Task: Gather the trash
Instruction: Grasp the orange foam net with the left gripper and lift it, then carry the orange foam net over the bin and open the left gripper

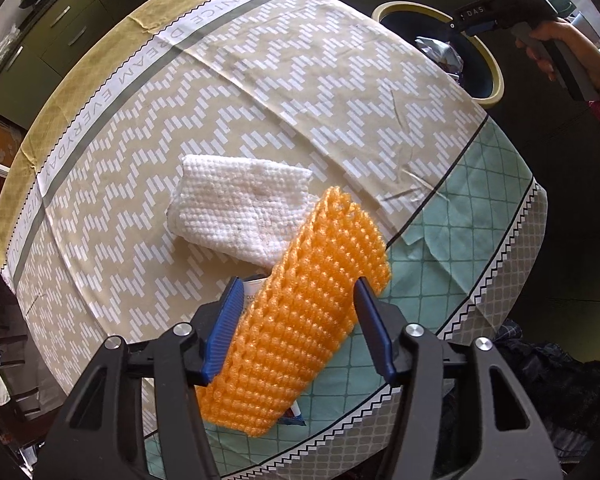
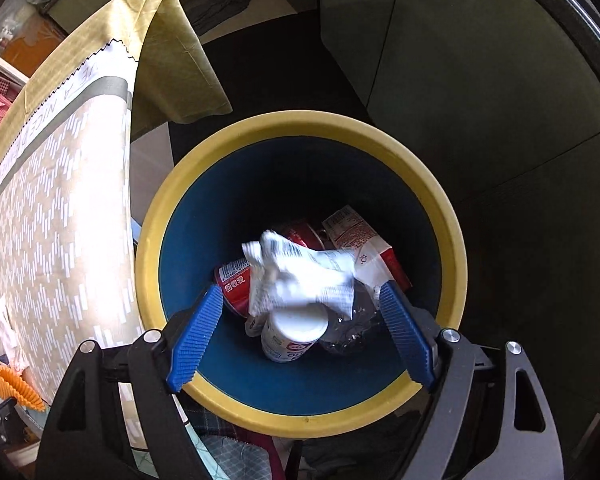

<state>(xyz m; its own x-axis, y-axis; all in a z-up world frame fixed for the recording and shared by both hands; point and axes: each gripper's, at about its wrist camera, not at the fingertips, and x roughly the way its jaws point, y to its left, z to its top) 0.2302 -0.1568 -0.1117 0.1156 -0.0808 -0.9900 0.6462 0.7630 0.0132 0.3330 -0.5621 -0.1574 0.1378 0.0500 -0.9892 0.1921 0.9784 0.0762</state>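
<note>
The orange foam net (image 1: pixel 300 316) is a ribbed, bubbly mesh sleeve, flattened and curled along its far edge, lying on the tablecloth (image 1: pixel 260 92) with a small printed packet (image 1: pixel 252 290) poking out from under it. It sits right between the 2 blue pads of my left gripper (image 1: pixel 298 326): the jaws stand apart, 1 pad on each side of the net, and I cannot tell whether either pad touches it. Just beyond the net's far end lies 1 white knitted cloth (image 1: pixel 240 212), folded, with faint stains, and the net overlaps its near corner. So I count 1 net, 1 cloth and 1 packet in front of this gripper. My right gripper (image 2: pixel 300 332) hangs over the yellow-rimmed bin (image 2: pixel 440 200) with its blue inside, jaws wide apart and holding nothing. A crumpled white wrapper (image 2: pixel 300 272) sits between and below the pads, blurred, inside the bin's mouth. Under it I make out 1 red can (image 2: pixel 234 284), 1 white bottle (image 2: pixel 292 332), 1 red and white carton (image 2: pixel 356 236) and some clear plastic (image 2: pixel 348 328). The bin stands just beside the table edge, off to the far right of my left gripper.
</note>
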